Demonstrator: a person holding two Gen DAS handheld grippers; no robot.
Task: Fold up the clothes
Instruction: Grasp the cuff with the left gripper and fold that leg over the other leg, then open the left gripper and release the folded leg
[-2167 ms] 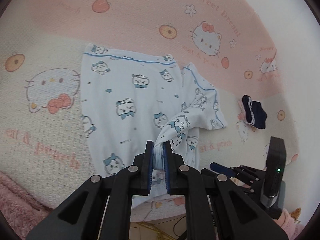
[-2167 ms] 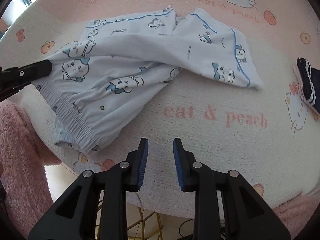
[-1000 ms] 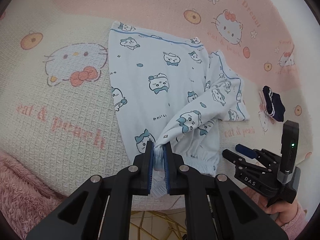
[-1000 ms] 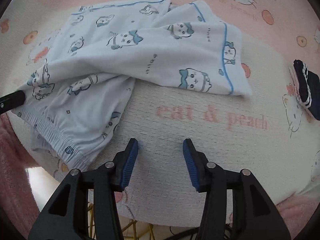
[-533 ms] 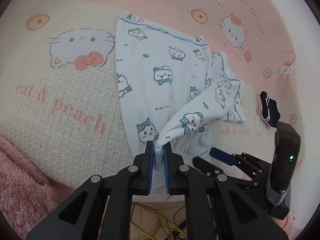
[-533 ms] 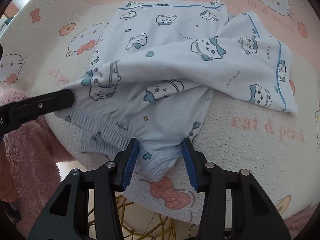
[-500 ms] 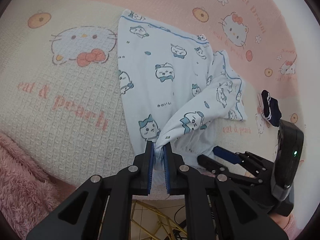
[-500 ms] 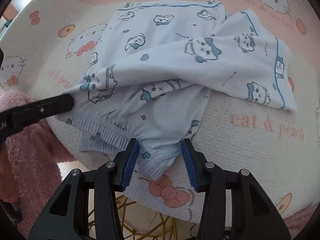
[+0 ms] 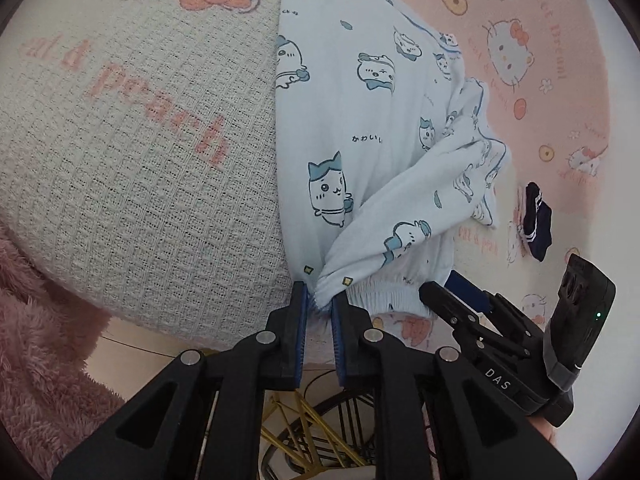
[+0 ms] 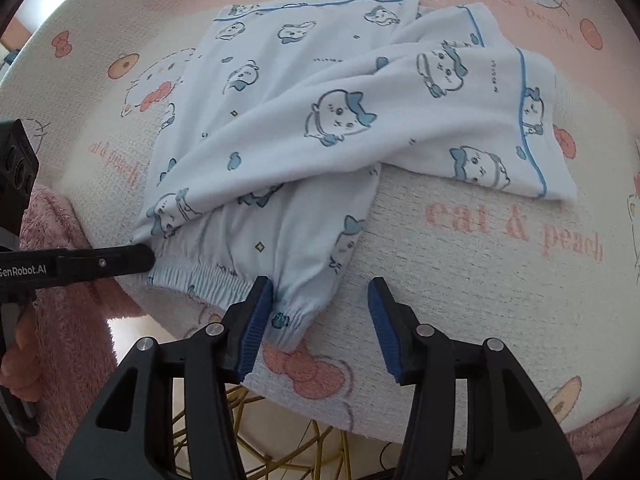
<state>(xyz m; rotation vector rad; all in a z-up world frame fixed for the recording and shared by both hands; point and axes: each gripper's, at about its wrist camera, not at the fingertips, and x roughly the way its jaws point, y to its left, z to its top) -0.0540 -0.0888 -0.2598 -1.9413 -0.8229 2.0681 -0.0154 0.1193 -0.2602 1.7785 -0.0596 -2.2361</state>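
Note:
Light blue pyjama shorts (image 9: 360, 128) with a cartoon cat print lie on the covered table, the elastic waistband (image 10: 200, 276) at the near edge. One leg is folded across the other (image 10: 400, 120). My left gripper (image 9: 321, 304) has a bunch of the waistband's left corner between its pads, and its jaws are opening. In the right wrist view one of its fingers (image 10: 120, 260) reaches in from the left. My right gripper (image 10: 320, 308) is low over the waistband's right corner (image 10: 288, 316). Its jaws are wide and opening, with that corner between them but not pinched.
A cream and pink cat-print blanket (image 9: 140, 140) covers the table, whose rounded front edge is just under both grippers. A small navy folded item (image 9: 538, 224) lies at the far right. A pink fluffy fabric (image 9: 40, 340) hangs at the left, with a gold wire frame (image 9: 304, 420) below.
The left gripper has sunk toward the table's front edge with the cloth, and its jaws have parted slightly. The right gripper has moved left onto the waistband corner and widened.

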